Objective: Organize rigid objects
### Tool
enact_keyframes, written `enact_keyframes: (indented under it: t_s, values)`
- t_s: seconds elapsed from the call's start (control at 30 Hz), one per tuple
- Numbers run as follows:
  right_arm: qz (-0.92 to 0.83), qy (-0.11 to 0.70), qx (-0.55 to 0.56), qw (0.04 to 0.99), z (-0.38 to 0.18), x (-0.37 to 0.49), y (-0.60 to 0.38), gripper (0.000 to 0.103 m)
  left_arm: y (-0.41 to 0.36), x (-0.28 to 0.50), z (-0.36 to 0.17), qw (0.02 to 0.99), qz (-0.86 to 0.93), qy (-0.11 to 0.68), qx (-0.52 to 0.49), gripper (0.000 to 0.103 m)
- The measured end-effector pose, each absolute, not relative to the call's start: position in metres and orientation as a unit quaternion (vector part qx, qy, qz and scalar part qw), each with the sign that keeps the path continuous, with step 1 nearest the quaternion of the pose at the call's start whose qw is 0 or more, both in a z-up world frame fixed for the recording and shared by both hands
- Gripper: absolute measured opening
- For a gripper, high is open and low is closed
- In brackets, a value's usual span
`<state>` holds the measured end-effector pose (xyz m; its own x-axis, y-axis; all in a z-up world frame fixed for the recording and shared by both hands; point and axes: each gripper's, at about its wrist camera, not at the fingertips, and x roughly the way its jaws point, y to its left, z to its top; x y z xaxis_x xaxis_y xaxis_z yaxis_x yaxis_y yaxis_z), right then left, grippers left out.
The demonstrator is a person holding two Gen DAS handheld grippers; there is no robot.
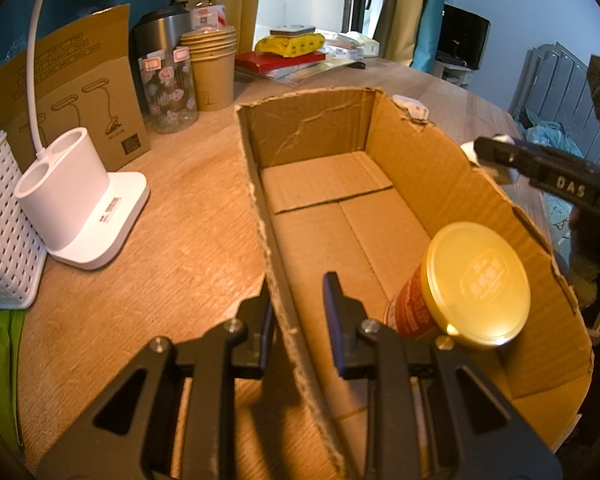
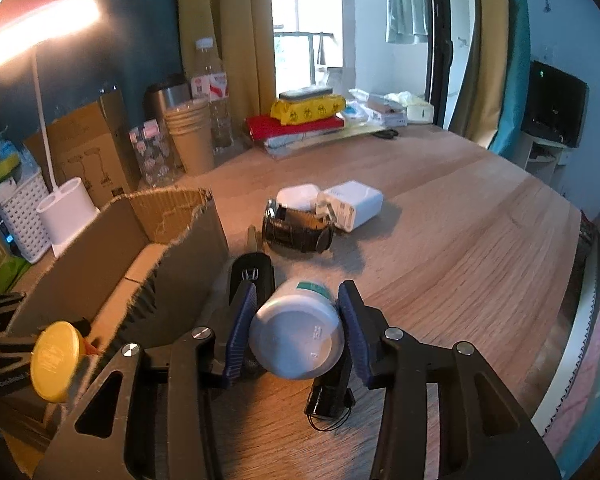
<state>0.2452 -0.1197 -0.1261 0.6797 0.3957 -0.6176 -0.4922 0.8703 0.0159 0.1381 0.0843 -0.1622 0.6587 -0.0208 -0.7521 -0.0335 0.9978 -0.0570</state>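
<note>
White jar (image 2: pixel 296 338) sits clamped in the right gripper (image 2: pixel 296 336); left gripper (image 1: pixel 298 320) straddles the box wall (image 1: pixel 276 280), half-open.

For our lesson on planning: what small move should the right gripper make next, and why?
Probably lift the white jar clear of the table. The right gripper has its pads against the jar's sides, the jar sits outside the cardboard box, and the left gripper straddles the box wall.
</note>
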Motion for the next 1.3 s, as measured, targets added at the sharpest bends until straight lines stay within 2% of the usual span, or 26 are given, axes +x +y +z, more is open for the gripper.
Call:
enact_keyframes:
  t_s: [0.77, 0.83, 0.87, 1.0, 1.23, 1.3]
  values:
    - [0.322, 0.249, -0.083, 0.909, -0.064, 0.214, -0.068, 0.045, 0.083, 0.138, -0.162, 0.910, 0.003, 0.413, -0.035, 0.024]
    - [0.334, 0.249, -0.087, 0.905, -0.066, 0.210, -0.061, 0.035, 0.084, 0.138, -0.162, 0.910, 0.003, 0.413, -0.035, 0.024]
    - [0.337, 0.248, -0.084, 0.904, -0.065, 0.209, -0.059, 0.025, 0.084, 0.138, -0.162, 0.910, 0.003, 0.413, -0.035, 0.024]
    - [0.343, 0.245, -0.093, 0.902, -0.066, 0.207, -0.053, 0.021, 0.083, 0.138, -0.162, 0.910, 0.003, 0.413, -0.035, 0.024]
    - [0.327, 0.279, -0.077, 0.899, -0.096, 0.233, -0.064, 0.021, 0.083, 0.139, -0.162, 0.910, 0.003, 0.413, -0.036, 0.024]
    - [0.310, 0.298, -0.055, 0.901, -0.105, 0.239, -0.081, 0.026, 0.083, 0.139, -0.163, 0.910, 0.003, 0.413, -0.037, 0.024]
